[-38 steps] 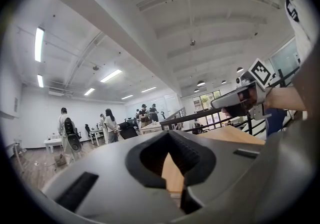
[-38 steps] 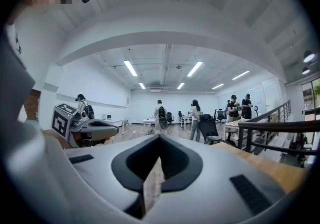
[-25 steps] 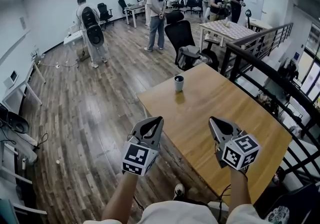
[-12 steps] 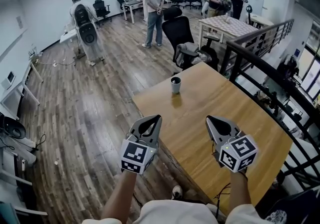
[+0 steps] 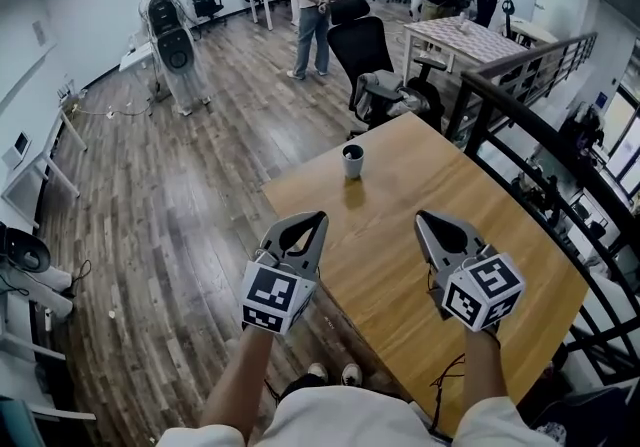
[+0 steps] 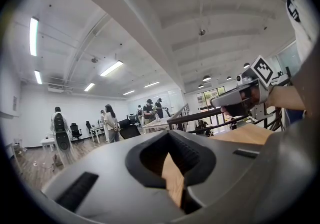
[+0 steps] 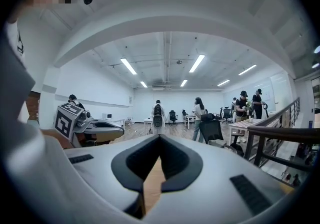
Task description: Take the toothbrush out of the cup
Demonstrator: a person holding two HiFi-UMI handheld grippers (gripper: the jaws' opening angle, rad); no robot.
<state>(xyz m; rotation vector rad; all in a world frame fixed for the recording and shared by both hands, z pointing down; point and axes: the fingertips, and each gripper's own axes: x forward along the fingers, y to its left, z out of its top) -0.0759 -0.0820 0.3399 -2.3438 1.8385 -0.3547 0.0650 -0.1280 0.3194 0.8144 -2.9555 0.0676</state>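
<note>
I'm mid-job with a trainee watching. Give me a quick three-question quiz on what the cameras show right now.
1. True or false: the left gripper is closed on the cup.
2. Where does the cup stand? A) on the table, ahead of both grippers; B) on the floor; C) on the black chair.
3. Fill in: the right gripper has its jaws ____, with nothing held.
Key: 1 false; 2 A; 3 shut.
</note>
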